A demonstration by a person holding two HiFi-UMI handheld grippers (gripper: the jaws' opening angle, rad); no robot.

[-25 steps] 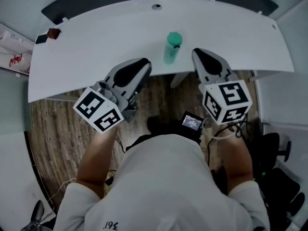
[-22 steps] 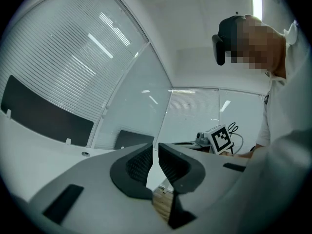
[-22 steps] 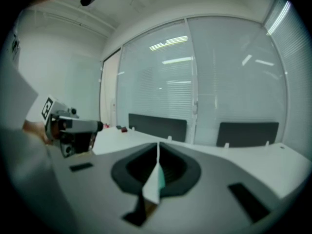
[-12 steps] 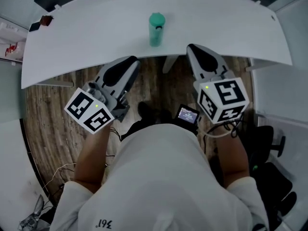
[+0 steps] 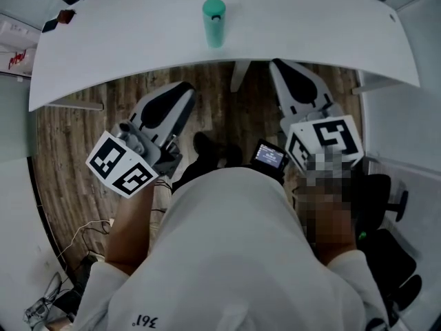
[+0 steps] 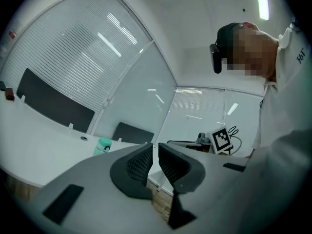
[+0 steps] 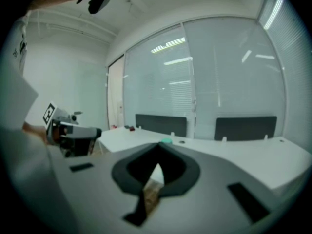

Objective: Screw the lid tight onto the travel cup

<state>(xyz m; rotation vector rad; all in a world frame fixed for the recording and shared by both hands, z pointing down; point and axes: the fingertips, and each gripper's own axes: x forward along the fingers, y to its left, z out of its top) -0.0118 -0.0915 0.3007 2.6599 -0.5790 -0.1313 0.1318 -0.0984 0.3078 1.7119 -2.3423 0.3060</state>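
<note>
We hold both grippers low and close to our body, over the wooden floor [image 5: 76, 143] and short of the table [image 5: 310, 33]. Neither is at work on anything.

The left gripper [image 5: 185, 87] has its fingers [image 6: 134, 167] drawn almost together, with only a thin slit between the ribbed pads and nothing in it. The right gripper [image 5: 277, 64] has its fingers [image 7: 180, 172] pressed together at the tips, also bare. We judge that they are closed because there is nothing to carry.

The travel cup [image 5: 214, 32] stands upright on the table, well ahead of both pairs of fingers, beyond the table's near edge and roughly between the lines along which they point. From the left fingers it lies ahead and a little to the left. From the right fingers only its top peeps just over the tips.

The lid [image 5: 213, 7] sits on top of the cup, but whether it is screwed tight we cannot tell from here. Standing upright and alone there, the cup seems placed so that one gripper could steady the body while the other turns the lid.

A small dark thing [image 5: 65, 17] lies far off to the left of the fingers, at the table's far corner, apart from the cup.
</note>
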